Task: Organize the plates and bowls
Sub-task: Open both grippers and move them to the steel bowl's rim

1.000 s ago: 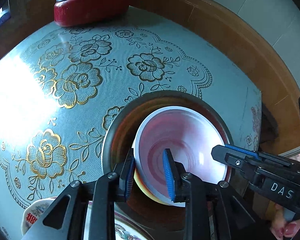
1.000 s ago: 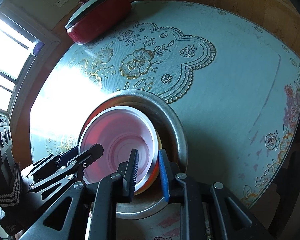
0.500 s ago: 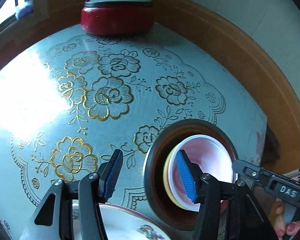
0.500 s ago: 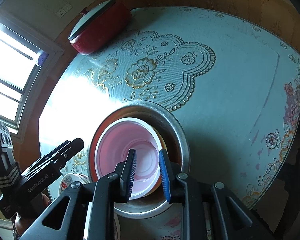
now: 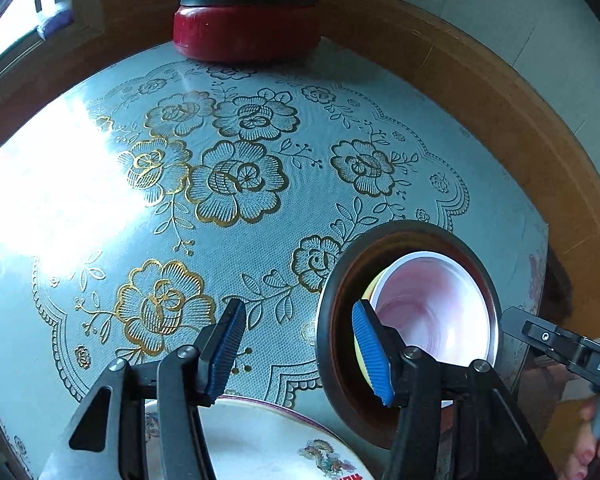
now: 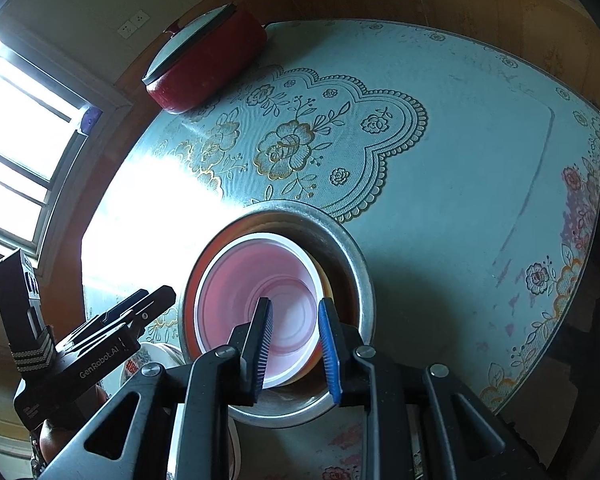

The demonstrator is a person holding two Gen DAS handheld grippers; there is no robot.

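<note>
Left wrist view shows your left gripper (image 5: 300, 348) half open and empty, the flowered plate (image 5: 260, 444) directly beneath it (nearer than your right gripper (image 6: 294, 344), clamping the pink bowl (image 6: 256, 300)).

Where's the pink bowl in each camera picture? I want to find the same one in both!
Left wrist view: the pink bowl is at the lower right, nested inside the metal basin, just right of the left gripper.
Right wrist view: the pink bowl is low in the middle, inside the same basin.
Shared landmark: the red pot sits at the table's far edge in both.
</note>
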